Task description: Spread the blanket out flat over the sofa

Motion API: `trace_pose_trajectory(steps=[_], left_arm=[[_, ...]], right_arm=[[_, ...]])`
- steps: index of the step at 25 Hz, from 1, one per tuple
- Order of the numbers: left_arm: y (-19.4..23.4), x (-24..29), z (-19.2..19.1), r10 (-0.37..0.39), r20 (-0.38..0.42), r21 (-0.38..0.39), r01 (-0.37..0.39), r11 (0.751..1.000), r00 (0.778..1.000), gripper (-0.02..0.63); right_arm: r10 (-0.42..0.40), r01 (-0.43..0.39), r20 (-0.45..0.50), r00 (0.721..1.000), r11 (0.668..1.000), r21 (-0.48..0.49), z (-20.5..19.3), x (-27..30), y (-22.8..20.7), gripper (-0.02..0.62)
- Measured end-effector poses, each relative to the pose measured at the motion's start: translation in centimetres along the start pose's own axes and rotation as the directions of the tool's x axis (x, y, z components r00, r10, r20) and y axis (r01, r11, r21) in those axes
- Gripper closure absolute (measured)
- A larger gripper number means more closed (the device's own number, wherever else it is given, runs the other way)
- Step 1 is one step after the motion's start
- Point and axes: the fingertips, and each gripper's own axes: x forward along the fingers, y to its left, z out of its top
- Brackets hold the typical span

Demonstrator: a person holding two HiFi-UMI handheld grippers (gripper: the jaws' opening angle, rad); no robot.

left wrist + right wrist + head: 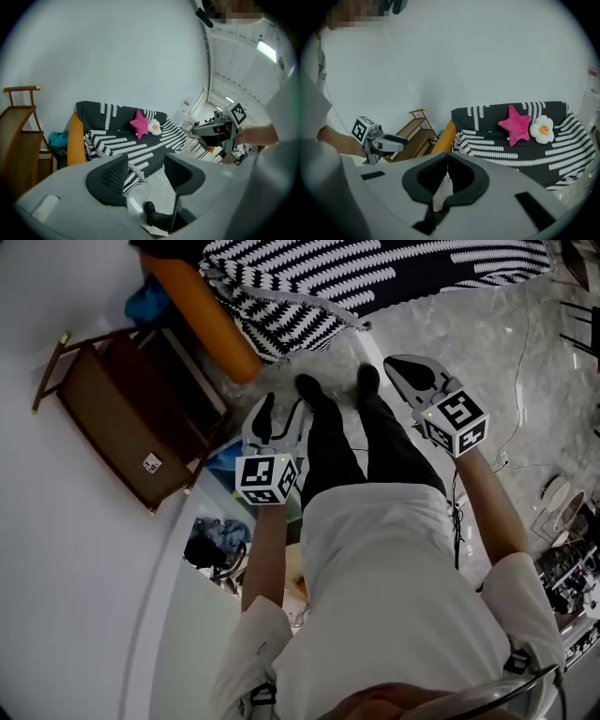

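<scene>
Blanket [140,145] drapes sofa [74,140], 1 corner [132,176] sagging off (likely the next grab): left gripper [146,168] jaws apart, right gripper [446,176] jaws together, empty

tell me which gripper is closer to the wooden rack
Left. The left gripper is beside the wooden rack, just to its right in the head view. The right gripper is beyond both of the person's legs, much farther from it.

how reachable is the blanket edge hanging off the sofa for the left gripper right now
Probably yes, with a lean forward. The left gripper is open and empty, the blanket hangs off the sofa front straight ahead, and only floor lies between them.
</scene>
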Motion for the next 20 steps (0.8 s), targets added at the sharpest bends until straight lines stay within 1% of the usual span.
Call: trace_pose_trajectory(steps=[3, 7, 13, 20], left_arm=[[0.2, 2.0, -1.3, 0.006, -0.012, -0.004, -0.006, 1.000, 1.000, 0.374], [0.3, 5.8, -2.9, 0.020, -0.026, -0.020, -0.020, 1.000, 0.999, 0.373], [-0.2, 11.3, -5.8, 0.059, -0.042, -0.082, -0.063, 0.995, 0.997, 0.374], [-1.9, 18.0, -9.8, 0.061, -0.085, -0.134, -0.072, 0.988, 0.995, 0.374]], right_arm=[[0.004, -0.004, -0.021, 1.000, 1.000, 0.005, -1.7, 0.7, -1.5, 0.589], [0.016, -0.016, -0.054, 0.998, 1.000, 0.012, -4.3, 2.2, -4.5, 0.589], [0.063, -0.063, -0.104, 0.993, 0.998, -0.003, -7.7, 5.0, -8.9, 0.589], [0.095, -0.098, -0.145, 0.985, 0.995, -0.011, -11.3, 7.0, -13.4, 0.589]])
